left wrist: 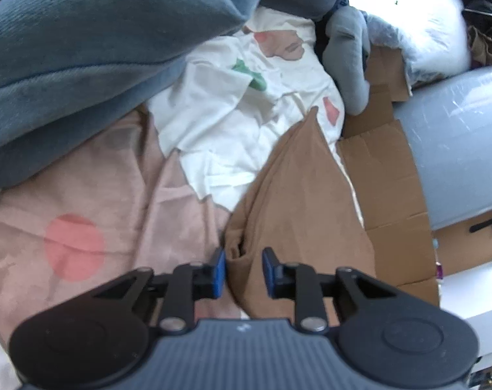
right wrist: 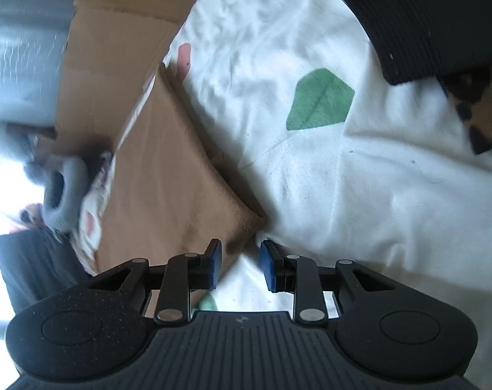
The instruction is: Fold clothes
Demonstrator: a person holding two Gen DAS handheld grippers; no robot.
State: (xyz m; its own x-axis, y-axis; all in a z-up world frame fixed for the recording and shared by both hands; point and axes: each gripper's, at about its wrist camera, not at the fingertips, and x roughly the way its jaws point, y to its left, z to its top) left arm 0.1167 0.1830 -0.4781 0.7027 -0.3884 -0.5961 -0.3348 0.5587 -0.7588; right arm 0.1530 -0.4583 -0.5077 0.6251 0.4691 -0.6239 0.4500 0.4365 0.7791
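Your left tool (left wrist: 243, 271) stands narrowly parted, a bunched edge of the brown garment (left wrist: 297, 195) between its pads, contact unclear; the garment lies on the patterned bedsheet (left wrist: 233, 120) beside cardboard (left wrist: 385, 175). Your right tool (right wrist: 240, 265) is narrowly parted over the garment's corner, gripping nothing

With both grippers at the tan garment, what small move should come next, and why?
Probably close the left gripper on the tan garment. Its bunched edge already sits between the open jaws, and the pads do not look pressed on it. The right gripper is open at the garment's corner, gripping nothing.
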